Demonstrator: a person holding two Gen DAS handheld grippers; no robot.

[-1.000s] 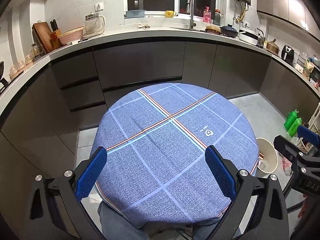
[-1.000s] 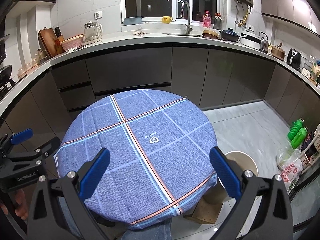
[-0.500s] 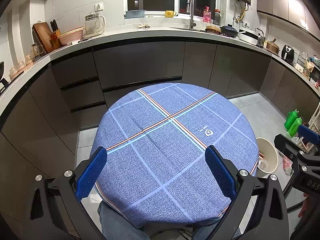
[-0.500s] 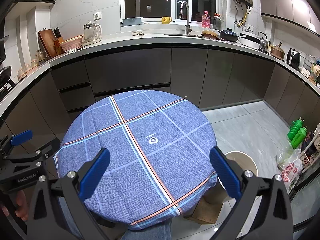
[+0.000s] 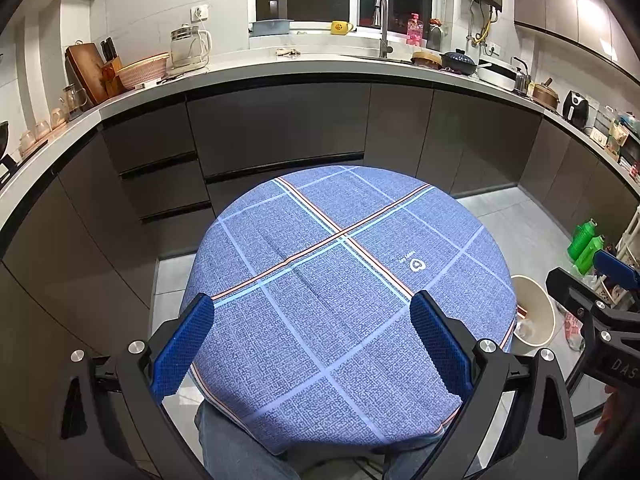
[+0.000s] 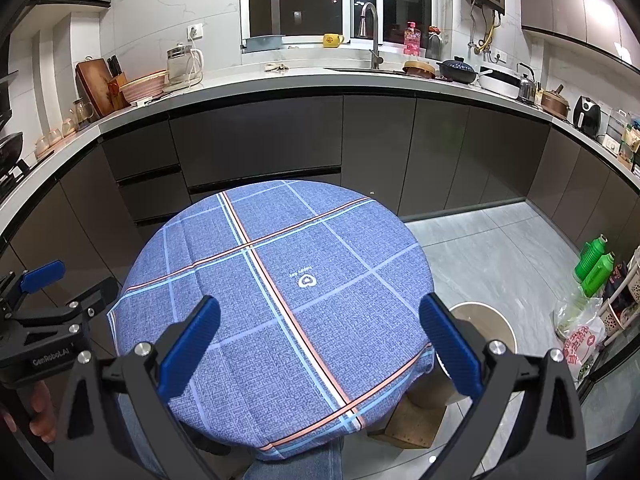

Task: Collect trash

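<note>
No trash shows on the desk (image 5: pixel 344 280); the only scraps visible lie in the bin (image 5: pixel 534 310) on the floor at its right. Both the left tongs (image 5: pixel 312 340) and right tongs (image 6: pixel 320 340) hover released, gripping nothing. The risk is snagging the tablecloth (image 6: pixel 280 280) by clenching on bare fabric.

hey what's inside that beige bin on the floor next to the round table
In the left wrist view the beige bin holds something pale and crumpled, like clear plastic, near its bottom. The round table hides the bin's near left side, so the rest of its contents cannot be seen.
</note>
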